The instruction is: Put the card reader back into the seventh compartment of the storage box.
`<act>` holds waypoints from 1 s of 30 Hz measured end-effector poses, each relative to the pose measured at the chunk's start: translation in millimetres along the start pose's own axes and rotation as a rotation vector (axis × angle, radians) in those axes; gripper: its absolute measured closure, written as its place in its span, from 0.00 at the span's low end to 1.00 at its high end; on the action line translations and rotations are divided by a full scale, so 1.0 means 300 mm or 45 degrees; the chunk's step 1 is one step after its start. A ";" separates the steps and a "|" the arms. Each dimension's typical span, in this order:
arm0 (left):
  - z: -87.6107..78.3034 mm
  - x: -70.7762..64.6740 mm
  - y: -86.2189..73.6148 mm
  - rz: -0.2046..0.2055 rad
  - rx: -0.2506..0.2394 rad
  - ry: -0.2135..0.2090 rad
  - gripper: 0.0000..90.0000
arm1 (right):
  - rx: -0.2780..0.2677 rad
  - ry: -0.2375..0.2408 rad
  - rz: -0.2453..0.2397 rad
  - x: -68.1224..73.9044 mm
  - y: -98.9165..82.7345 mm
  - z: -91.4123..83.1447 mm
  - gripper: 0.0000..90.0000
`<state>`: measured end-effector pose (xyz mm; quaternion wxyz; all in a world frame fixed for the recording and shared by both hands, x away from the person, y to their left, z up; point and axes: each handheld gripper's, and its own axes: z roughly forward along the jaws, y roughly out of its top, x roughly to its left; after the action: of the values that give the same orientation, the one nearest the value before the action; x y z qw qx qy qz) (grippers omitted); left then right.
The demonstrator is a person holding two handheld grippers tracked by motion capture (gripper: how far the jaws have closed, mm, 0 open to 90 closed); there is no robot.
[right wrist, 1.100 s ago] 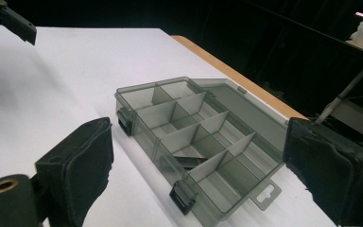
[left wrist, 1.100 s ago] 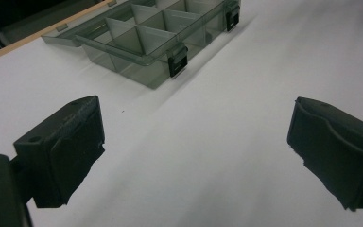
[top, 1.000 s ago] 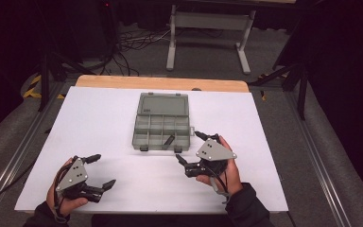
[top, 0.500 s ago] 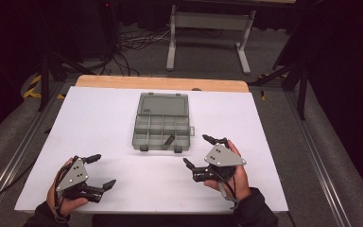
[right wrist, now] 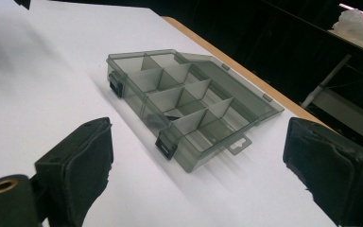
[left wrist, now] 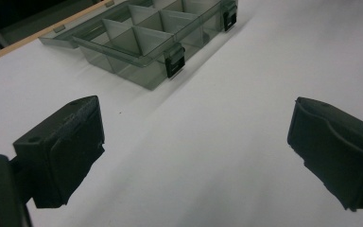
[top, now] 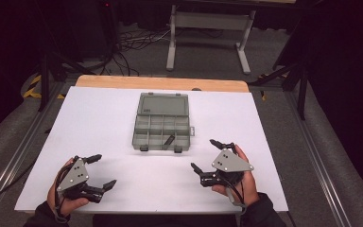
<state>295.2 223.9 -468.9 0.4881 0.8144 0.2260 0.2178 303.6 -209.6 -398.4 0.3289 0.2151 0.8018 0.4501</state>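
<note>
Grippers flank an open organiser box [top: 162,122] that sits mid-table on the white sheet [top: 99,118], its lid laid flat toward twelve o'clock and its two dark latches facing six. At seven o'clock from the box, the left gripper [top: 99,171] rests low over the sheet, jaws spread wide with nothing between them; in the left gripper view the pads [left wrist: 71,151] frame bare sheet, and the box [left wrist: 142,42] lies up at eleven o'clock, well apart. A small dark piece [top: 168,140] lies in the front-row compartment second from the right; what it is cannot be told. At five o'clock from the box, the right gripper [top: 207,154] is likewise released and empty, nearer the box than the left one, and in the right gripper view the near corner of the box [right wrist: 189,118] sits between its pads [right wrist: 87,161] but farther off, untouched. The step in hand looks like the right gripper's approach to the box. To do it well, I judge it should come in level toward eleven o'clock, keep the jaws wide until a wall or latch is squarely between the pads, and close gently, since the light plastic box would likely slide on the smooth sheet. The left gripper could brace the far-left wall first.
</note>
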 end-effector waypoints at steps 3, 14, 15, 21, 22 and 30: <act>0.000 0.000 0.000 -0.001 -0.001 0.002 0.06 | 0.009 -0.002 0.004 0.000 -0.016 -0.012 0.12; 0.000 -0.004 0.005 0.008 -0.002 0.008 0.06 | 0.004 -0.010 0.027 0.001 -0.062 -0.041 0.12; 0.001 -0.004 0.005 0.010 -0.001 0.009 0.06 | 0.001 -0.031 0.017 0.002 -0.075 -0.045 0.12; 0.002 -0.003 0.003 0.003 -0.001 0.008 0.06 | 0.015 -0.018 0.029 -0.005 -0.119 -0.051 0.12; 0.003 -0.003 0.004 0.008 0.001 0.008 0.06 | 0.015 -0.015 0.037 -0.007 -0.127 -0.053 0.12; 0.006 -0.001 0.006 0.006 -0.008 0.009 0.06 | 0.025 -0.021 0.078 -0.036 -0.203 -0.067 0.10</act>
<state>296.4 221.6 -468.0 0.4893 0.8126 0.2253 0.2225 293.7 -258.8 -439.9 0.3195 0.2466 0.7965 0.4503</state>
